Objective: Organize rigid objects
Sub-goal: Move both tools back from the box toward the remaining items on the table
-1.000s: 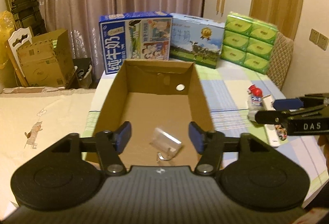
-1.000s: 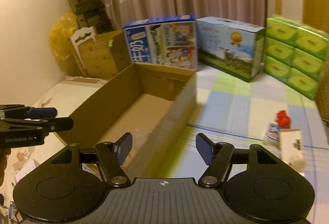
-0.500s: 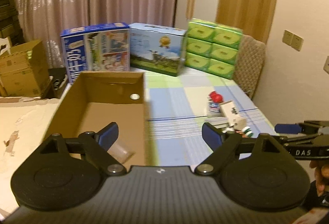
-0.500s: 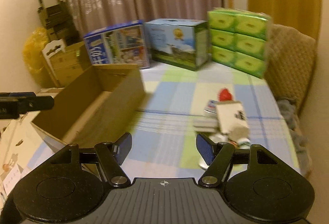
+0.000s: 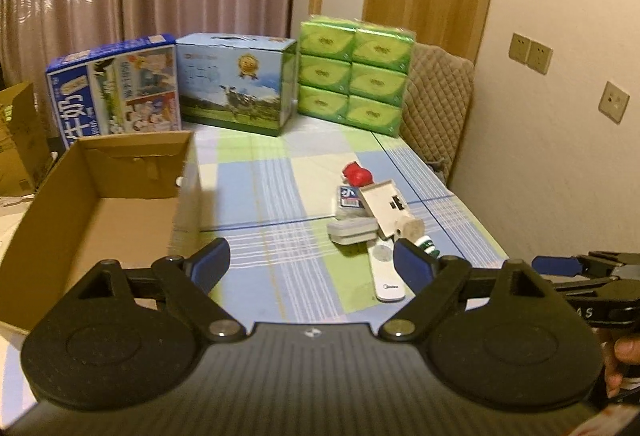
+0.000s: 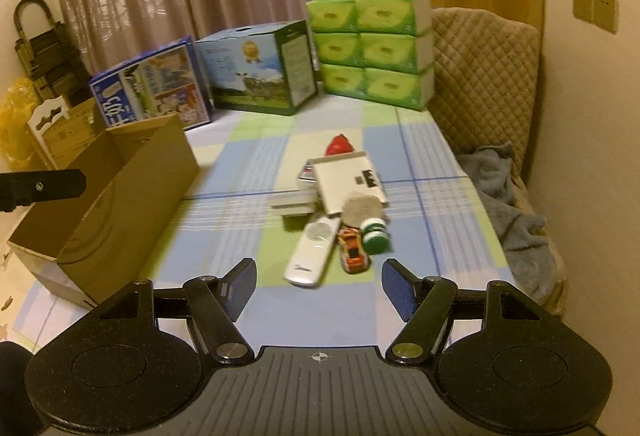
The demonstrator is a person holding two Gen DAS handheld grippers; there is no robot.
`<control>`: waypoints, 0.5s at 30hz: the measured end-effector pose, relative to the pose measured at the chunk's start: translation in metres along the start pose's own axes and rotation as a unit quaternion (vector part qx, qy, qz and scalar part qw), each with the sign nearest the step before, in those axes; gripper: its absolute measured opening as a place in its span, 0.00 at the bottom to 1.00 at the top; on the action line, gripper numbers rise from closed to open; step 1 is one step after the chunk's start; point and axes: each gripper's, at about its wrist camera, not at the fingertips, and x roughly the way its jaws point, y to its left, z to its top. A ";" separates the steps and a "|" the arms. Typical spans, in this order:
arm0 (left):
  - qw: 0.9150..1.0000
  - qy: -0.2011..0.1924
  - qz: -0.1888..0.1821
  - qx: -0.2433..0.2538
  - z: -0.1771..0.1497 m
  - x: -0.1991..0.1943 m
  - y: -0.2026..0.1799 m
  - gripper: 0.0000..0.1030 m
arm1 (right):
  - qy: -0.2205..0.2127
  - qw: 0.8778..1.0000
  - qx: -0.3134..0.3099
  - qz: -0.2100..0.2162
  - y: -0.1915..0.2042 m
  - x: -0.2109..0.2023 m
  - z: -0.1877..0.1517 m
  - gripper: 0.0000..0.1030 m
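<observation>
A pile of small rigid things lies on the checked cloth: a white remote, a toy car, a green-capped bottle, a white box, a grey case and a red item. An open cardboard box stands to the left of them. My left gripper is open and empty, above the cloth between box and pile. My right gripper is open and empty, just short of the remote and car.
Two milk cartons and a stack of green tissue packs line the far edge. A quilted chair back with a grey cloth stands at the right edge. A wall runs along the right.
Both grippers have swung right, from over the cardboard box to the pile of objects. The left jaws have spread wider, leaving a clear plastic piece in the box. The right jaws kept their width.
</observation>
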 end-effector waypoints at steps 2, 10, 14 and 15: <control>1.000 0.002 -0.001 0.007 -0.003 0.009 -0.006 0.83 | -0.001 1.000 0.004 -0.006 -0.007 0.002 -0.002 0.65; 0.999 0.018 -0.012 0.030 -0.014 0.044 -0.023 0.83 | 0.004 1.000 0.012 -0.021 -0.027 0.013 -0.005 0.65; 0.999 0.027 -0.016 0.039 -0.021 0.063 -0.027 0.83 | 0.010 1.000 0.011 -0.025 -0.037 0.026 -0.005 0.65; 0.999 0.030 -0.018 0.041 -0.023 0.069 -0.028 0.83 | 0.011 1.000 0.011 -0.025 -0.039 0.030 -0.005 0.65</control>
